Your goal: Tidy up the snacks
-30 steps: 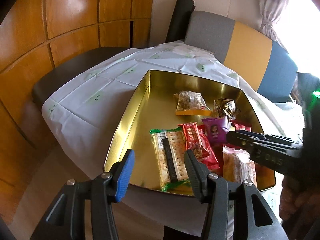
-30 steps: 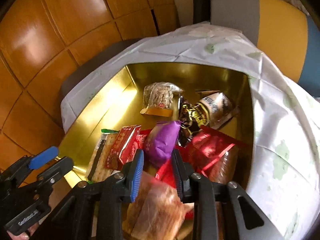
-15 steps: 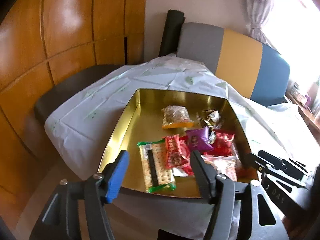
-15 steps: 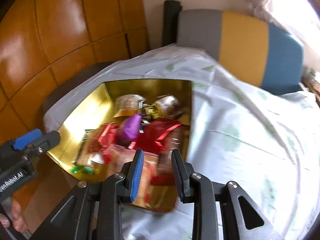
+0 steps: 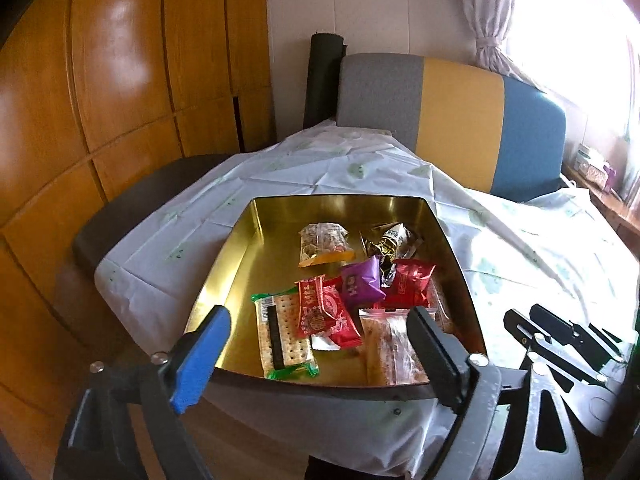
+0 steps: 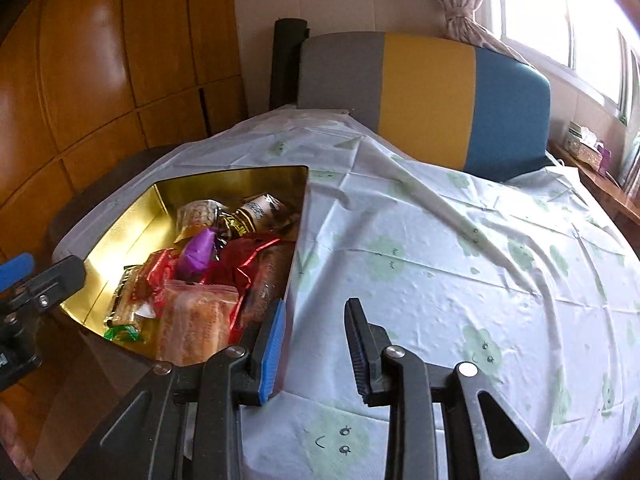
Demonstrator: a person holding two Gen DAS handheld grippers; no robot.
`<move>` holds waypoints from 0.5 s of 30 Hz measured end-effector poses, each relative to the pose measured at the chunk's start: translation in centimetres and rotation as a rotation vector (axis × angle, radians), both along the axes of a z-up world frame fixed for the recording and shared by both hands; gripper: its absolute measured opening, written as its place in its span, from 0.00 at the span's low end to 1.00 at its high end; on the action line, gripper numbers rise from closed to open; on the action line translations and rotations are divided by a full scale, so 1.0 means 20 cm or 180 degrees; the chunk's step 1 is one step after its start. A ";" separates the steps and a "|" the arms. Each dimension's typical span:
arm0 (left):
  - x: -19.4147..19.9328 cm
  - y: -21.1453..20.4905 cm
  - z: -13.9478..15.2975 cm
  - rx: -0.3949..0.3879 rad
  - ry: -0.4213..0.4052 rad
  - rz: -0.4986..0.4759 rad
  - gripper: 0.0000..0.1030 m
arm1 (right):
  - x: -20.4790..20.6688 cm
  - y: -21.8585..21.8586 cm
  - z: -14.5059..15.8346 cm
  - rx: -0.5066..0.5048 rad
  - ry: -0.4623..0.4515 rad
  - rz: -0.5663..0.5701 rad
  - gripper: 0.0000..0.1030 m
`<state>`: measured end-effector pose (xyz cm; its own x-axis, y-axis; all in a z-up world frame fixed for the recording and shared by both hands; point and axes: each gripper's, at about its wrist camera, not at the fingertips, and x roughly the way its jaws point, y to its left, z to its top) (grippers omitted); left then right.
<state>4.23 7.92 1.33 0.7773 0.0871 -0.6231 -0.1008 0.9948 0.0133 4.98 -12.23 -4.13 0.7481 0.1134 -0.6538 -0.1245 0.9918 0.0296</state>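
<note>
My left claw is opening with nothing between its jaws, held low at the bottom of the frame before the gold tin, I judge so the snacks stay in plain sight; my right claw hangs off to the side over the bare tablecloth, its jaws a narrow gap apart and empty. The snacks sit mid-frame, heaped toward the tin's right side — a cracker pack, a red wrapper, a purple pouch — glossy, crinkled and overlapping.

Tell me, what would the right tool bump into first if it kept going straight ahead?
Probably just the white tablecloth. The right tool points past the gold tin, beside its right wall, with nothing held between its fingers. Depth is hard to judge here.
</note>
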 end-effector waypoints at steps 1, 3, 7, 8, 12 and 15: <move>-0.01 0.00 0.00 -0.0011 -0.0007 -0.0009 0.89 | 0.00 -0.01 -0.01 0.0002 0.0016 -0.0016 0.30; -0.01 0.01 0.00 -0.0035 -0.0007 0.0006 0.91 | -0.01 -0.01 -0.02 0.0004 0.0032 -0.0024 0.30; 0.00 0.04 -0.01 -0.0038 0.0035 0.0109 0.98 | -0.02 0.00 -0.01 -0.0034 -0.0013 -0.0028 0.30; 0.00 0.04 -0.01 -0.0035 0.0031 0.0121 0.99 | -0.03 0.00 0.00 -0.0049 -0.0027 -0.0031 0.30; -0.01 0.08 0.00 -0.0070 0.0001 0.0192 1.00 | -0.05 0.02 0.01 -0.0070 -0.0064 0.0009 0.30; -0.01 0.10 0.00 -0.0126 0.0019 0.0243 1.00 | -0.06 0.03 0.00 -0.0081 -0.0043 0.0038 0.30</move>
<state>4.11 9.94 1.25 0.7656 0.1212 -0.6318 -0.1766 0.9840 -0.0251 3.83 -11.58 -4.12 0.7557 0.1058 -0.6463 -0.1365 0.9906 0.0026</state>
